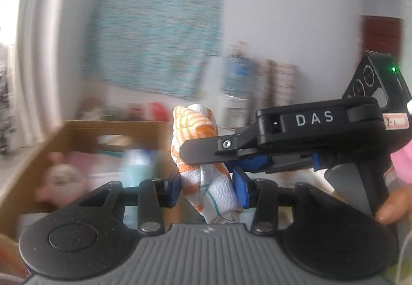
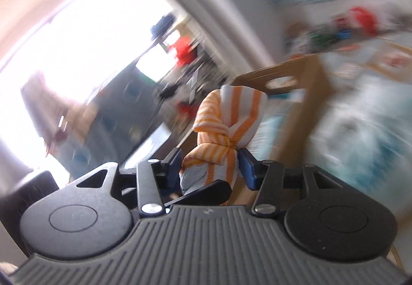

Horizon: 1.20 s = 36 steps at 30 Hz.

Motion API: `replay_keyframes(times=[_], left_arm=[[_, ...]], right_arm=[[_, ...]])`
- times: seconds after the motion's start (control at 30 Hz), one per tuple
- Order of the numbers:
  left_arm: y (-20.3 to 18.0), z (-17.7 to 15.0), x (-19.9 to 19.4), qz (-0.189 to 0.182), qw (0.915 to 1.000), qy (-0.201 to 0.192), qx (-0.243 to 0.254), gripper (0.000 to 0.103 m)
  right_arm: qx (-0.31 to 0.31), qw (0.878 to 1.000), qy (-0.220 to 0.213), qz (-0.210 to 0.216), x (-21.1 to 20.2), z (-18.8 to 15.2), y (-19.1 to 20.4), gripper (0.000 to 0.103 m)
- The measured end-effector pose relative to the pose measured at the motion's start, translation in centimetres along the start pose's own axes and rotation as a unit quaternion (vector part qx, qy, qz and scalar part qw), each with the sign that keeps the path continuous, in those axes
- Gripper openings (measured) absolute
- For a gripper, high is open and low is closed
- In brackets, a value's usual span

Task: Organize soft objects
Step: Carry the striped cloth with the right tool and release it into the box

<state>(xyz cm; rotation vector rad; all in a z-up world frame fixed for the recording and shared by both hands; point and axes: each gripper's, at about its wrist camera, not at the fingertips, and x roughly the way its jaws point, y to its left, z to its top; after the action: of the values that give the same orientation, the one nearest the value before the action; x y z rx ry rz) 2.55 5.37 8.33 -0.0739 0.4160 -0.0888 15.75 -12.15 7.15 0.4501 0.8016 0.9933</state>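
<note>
A rolled white cloth with orange stripes [image 1: 206, 156] stands upright in the air, held by both grippers. My left gripper [image 1: 207, 188] is shut on its lower part. My right gripper [image 1: 203, 153] comes in from the right and is shut on the cloth's middle, just above the left one. In the right wrist view my right gripper [image 2: 211, 169] clamps the same cloth [image 2: 229, 115], and a black finger of the left gripper [image 2: 206, 193] crosses below. A brown cardboard box [image 1: 33, 164] lies behind, with blurred soft toys inside.
A pink and white plush toy [image 1: 61, 179] lies in the box at left. A teal wall hanging [image 1: 157, 40] and a water bottle [image 1: 238, 71] are behind. The box's wall with a handle cut-out [image 2: 283, 84] shows beside pale bedding [image 2: 360, 135]. The background is motion-blurred.
</note>
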Motion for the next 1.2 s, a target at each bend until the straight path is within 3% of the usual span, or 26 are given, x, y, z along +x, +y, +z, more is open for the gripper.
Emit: replay_keyframes(times=[0.13,0.2,0.4,0.53,0.67,0.8,0.93,1.03,1.2], left_arm=[[5.1,1.4,0.5,0.06,0.9975,0.031,-0.022,0.043],[7.7,1.7,1.6,0.083,0.9938,0.066,-0.034,0.043],[13.5,1.0,5.2,0.089,0.9795,0.164,-0.076,0.043],[15.3,0.2,6.7,0.09,0.9714,0.201,-0.089,0.045],[15.8,-0.5,6.8,0.095,0.9633,0.235,-0.088,0.063],[16.1,-0.9,5.5,0.111,0.964,0.231,-0.071,0.07],[16.7,-1.1,5.1,0.103,0.9636,0.233,-0.081,0.07],[17.2,-1.0,4.9,0.102,0.9647,0.227,-0.086,0.071],[17.7,-1.2,4.6,0.088,0.9675,0.212,-0.105,0.078]], right_arm=[[-0.033,0.995,0.092,0.02,8.3,3.0,3.0,0.053],[-0.04,0.99,0.137,0.019,12.2,3.9,3.7,0.053],[0.007,0.969,0.247,0.003,20.8,4.0,2.4,0.053],[0.039,0.958,0.285,-0.001,23.8,3.4,0.7,0.053],[0.065,0.945,0.319,-0.004,26.2,3.0,-1.2,0.053],[0.107,0.931,0.349,-0.002,28.5,2.0,-2.7,0.057],[0.13,0.92,0.371,-0.006,29.7,0.9,-3.6,0.058],[0.135,0.917,0.375,-0.005,30.1,0.4,-3.6,0.059],[0.132,0.926,0.355,-0.005,29.9,0.7,-3.5,0.061]])
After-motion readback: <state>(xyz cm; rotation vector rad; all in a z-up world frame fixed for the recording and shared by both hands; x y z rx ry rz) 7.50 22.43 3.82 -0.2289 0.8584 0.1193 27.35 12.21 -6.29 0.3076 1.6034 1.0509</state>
